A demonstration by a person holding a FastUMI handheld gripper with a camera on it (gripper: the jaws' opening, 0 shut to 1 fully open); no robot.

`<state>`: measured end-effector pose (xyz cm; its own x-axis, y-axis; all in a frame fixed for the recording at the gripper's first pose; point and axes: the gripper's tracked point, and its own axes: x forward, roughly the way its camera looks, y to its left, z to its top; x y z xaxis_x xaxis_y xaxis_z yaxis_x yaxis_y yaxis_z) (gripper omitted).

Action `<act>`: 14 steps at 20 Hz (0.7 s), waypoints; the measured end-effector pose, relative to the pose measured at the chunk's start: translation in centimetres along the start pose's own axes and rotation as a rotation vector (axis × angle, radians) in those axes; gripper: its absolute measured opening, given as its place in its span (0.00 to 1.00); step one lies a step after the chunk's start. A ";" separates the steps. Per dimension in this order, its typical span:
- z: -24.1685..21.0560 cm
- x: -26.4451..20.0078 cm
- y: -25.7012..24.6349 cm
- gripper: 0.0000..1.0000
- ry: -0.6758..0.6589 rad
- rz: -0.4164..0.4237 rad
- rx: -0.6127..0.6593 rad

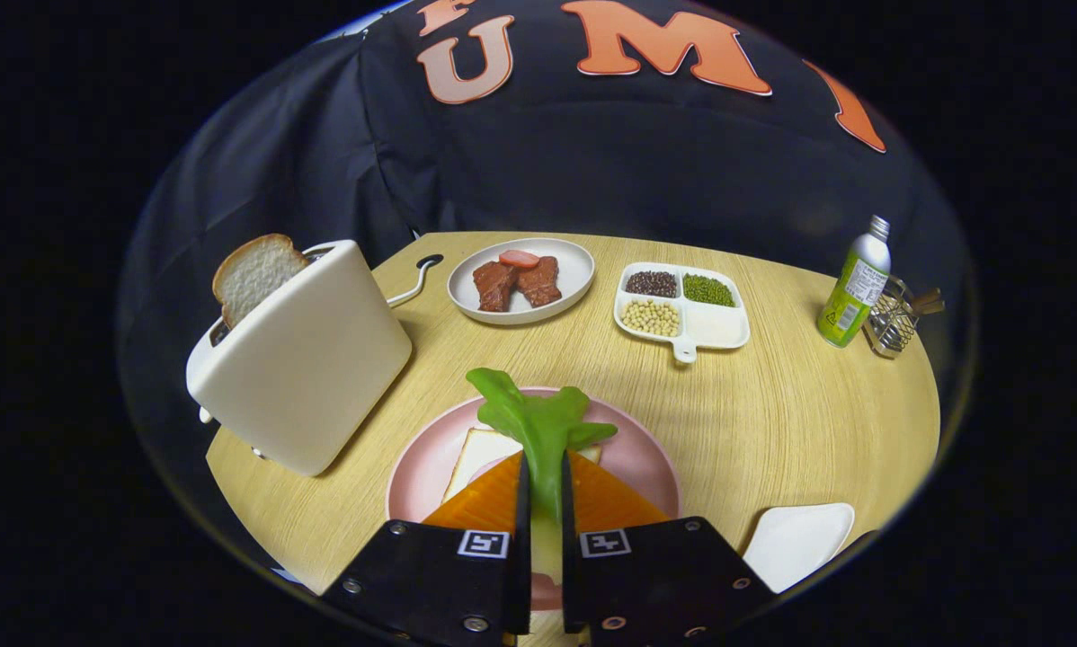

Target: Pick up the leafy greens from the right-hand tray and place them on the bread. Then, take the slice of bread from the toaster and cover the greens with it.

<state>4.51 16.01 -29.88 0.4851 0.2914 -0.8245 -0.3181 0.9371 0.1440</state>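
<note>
Pinching the greens (538, 431) by the stem, the gripper (543, 490) is hanging over bread (476, 454) on a pink plate (422, 467); toaster (300, 355) with a slice (253, 274) is sitting left on the wooden table (772, 422), dark cloth behind.

- One gripper (543, 490), its two fingers closed on one bunch of leafy greens (538, 422).
- Two bread slices: one in the toaster (255, 274), one on the pink plate (476, 454).
- One toaster (300, 359).
- Two round plates: pink (422, 467), white (574, 265).
- One divided tray (718, 328).
- One white tray (799, 539).
- One bottle (853, 288).
- One wire holder (894, 319).
</note>
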 end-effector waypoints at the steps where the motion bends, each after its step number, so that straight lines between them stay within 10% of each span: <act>1: -0.3 0.1 0.3 0.17 0.005 0.001 -0.015; 14: 1.0 -2.5 1.6 0.65 0.003 -0.005 -0.051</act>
<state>3.55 16.94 -27.04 0.4842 0.2855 -0.8271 -0.3563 0.9277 0.1117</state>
